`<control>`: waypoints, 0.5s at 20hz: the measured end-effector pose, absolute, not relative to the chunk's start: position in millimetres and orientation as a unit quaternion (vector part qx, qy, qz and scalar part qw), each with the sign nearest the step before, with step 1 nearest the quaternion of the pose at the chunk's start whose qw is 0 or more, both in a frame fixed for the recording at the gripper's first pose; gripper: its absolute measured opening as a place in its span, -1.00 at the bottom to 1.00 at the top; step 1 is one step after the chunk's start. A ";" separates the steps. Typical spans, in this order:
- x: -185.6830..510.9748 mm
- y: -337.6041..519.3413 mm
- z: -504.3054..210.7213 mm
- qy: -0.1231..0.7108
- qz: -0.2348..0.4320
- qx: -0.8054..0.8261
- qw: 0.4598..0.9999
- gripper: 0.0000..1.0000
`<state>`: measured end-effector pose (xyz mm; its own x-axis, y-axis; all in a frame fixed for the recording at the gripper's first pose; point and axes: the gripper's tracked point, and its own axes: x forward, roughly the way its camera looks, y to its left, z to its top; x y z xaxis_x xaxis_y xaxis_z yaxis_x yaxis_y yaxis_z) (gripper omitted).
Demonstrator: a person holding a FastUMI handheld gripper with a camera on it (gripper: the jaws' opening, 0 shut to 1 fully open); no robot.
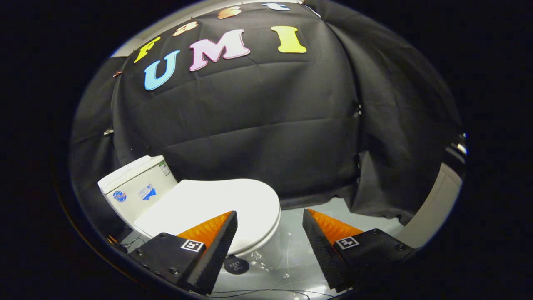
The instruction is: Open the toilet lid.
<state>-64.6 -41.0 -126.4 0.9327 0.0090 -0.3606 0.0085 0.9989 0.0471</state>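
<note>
A white toilet stands ahead and below, with its tank (135,189) at the far left against the black cloth wall. Its white lid (212,204) lies flat and closed over the bowl (266,250). My gripper (270,218) hovers above the front part of the toilet, open, with a wide gap between its fingers. The left finger (216,243) overlaps the lid's near right part in the view, and the right finger (322,246) is over the floor beside the bowl. Nothing is between the fingers.
The grey glossy floor (300,254) spreads around the bowl. A small round black sticker (236,264) lies on the floor at the bowl's foot, and thin cables (266,291) run across the floor nearest me. Black cloth (250,125) hangs behind and to the right.
</note>
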 end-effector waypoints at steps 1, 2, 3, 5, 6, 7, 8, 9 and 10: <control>-66.8 -42.6 -135.6 0.197 -0.001 0.037 0.980 0.97; -67.8 -42.5 -144.0 0.211 -0.001 0.053 0.976 0.97; -69.6 -42.1 -153.9 0.227 -0.001 0.069 0.971 0.97; -73.6 -41.5 -165.8 0.245 -0.001 0.099 0.965 0.98; -77.6 -39.4 -173.5 0.254 0.000 0.110 0.961 0.97; -81.0 -38.3 -182.4 0.264 0.000 0.115 0.958 0.97; -84.2 -38.3 -191.8 0.278 0.000 0.121 0.953 0.97; -85.9 -37.0 -200.2 0.288 0.001 0.132 0.949 0.96; -86.4 -36.7 -206.1 0.294 0.001 0.148 0.944 0.93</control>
